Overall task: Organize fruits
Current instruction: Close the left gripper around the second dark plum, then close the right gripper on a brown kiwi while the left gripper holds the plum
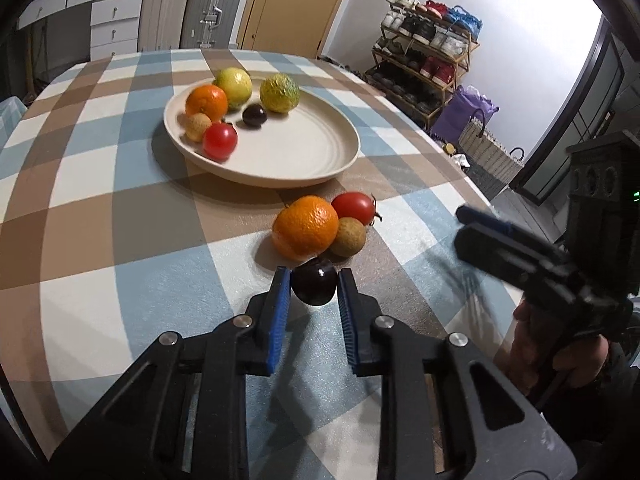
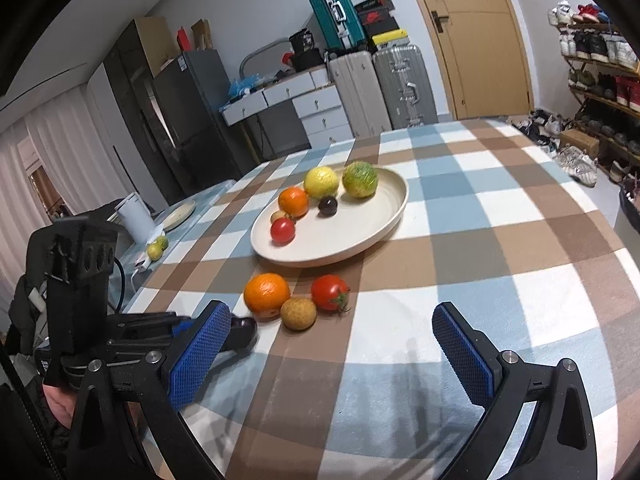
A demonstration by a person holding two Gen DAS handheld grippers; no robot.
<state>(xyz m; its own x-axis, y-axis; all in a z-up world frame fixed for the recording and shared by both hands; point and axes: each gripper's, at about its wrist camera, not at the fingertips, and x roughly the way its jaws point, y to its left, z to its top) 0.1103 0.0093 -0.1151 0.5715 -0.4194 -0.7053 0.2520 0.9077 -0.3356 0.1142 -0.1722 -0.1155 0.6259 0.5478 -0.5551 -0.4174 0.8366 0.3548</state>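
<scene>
Near the table's front edge: left gripper [image 1: 312,284] clenched on dark plum [image 1: 314,286] beside orange [image 1: 305,227]; right gripper [image 2: 332,344] released, idle; risk—round plum slipping during transfer to plate [image 1: 320,160].

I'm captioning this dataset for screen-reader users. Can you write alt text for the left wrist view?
The left gripper, jaws around a dark purple plum on a checked tablecloth, beside an orange, a tan longan and a red tomato. Beyond, a cream plate holds six fruits.
</scene>
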